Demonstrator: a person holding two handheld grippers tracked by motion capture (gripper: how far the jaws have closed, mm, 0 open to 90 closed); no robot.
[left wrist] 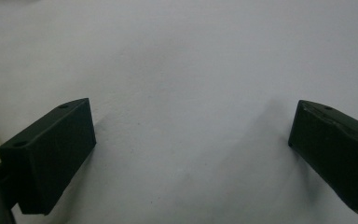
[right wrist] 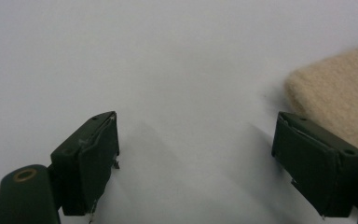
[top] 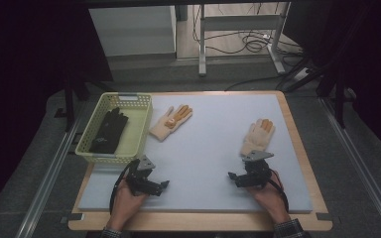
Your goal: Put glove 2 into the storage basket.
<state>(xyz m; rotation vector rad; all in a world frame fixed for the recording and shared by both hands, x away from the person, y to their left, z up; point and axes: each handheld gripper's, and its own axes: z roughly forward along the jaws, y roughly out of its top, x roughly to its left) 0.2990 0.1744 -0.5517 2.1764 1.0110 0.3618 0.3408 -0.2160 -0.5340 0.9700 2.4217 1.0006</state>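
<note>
Pale mat (top: 203, 148): two cream gloves (top: 259, 136) (top: 171, 121), one black glove (top: 110, 131) in one basket (top: 141, 119), both grippers (top: 164, 184) (top: 231, 176) with wide, empty jaws

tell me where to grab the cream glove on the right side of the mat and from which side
Take the cream glove at its cuff end, the edge nearest the right gripper. It lies flat on the grey mat with its orange-tipped fingers pointing away from the person, so the cuff is probably the closest, thickest edge. Come in low from the near side; the jaws are already open, and the cuff sits beside them in the right gripper view.
</note>
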